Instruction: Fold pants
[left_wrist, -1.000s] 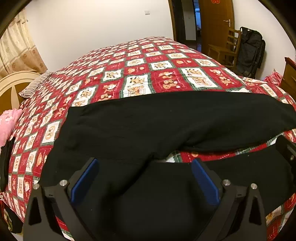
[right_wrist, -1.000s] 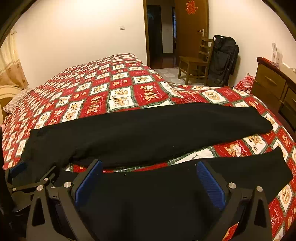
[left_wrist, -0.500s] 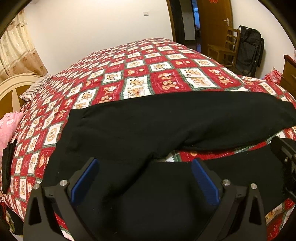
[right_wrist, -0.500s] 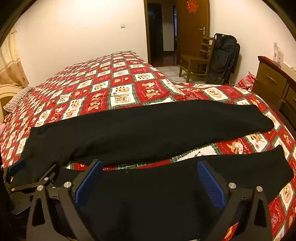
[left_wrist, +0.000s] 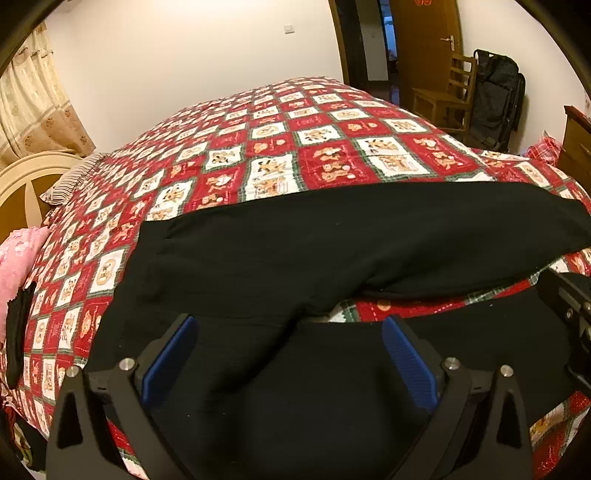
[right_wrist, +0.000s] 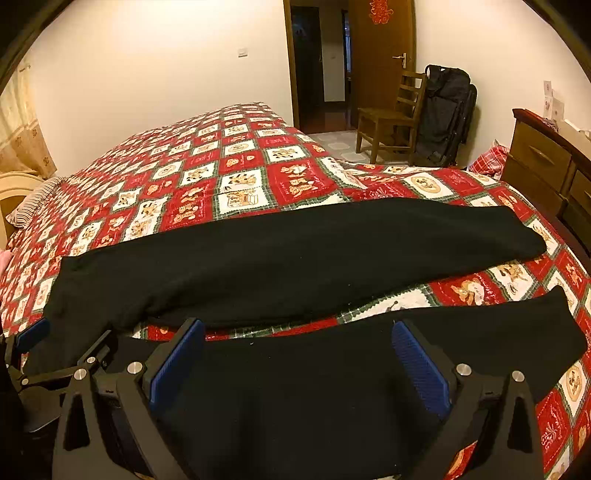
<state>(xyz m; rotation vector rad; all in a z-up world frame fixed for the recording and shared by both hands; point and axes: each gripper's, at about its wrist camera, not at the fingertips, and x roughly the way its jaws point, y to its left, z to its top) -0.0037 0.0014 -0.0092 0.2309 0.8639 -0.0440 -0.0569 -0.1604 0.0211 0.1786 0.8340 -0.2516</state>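
Observation:
Black pants (left_wrist: 332, 243) lie spread flat on a red patchwork quilt (left_wrist: 280, 147), waist to the left, the two legs apart and running right. In the right wrist view the far leg (right_wrist: 295, 254) and the near leg (right_wrist: 369, 369) show with a strip of quilt between them. My left gripper (left_wrist: 288, 358) is open over the crotch and upper near leg. My right gripper (right_wrist: 299, 358) is open over the middle of the near leg. Neither holds cloth. The left gripper also shows at the left edge of the right wrist view (right_wrist: 48, 354).
A headboard (left_wrist: 26, 184) and striped pillow (left_wrist: 70, 177) are at the left, a pink cloth (left_wrist: 14, 254) at the bed's left edge. A wooden chair (right_wrist: 391, 114), black bag (right_wrist: 443, 114) and dresser (right_wrist: 546, 162) stand to the right, near the door.
Both grippers have drifted slightly forward and lower toward the near leg. The pants have not moved and both stay open.

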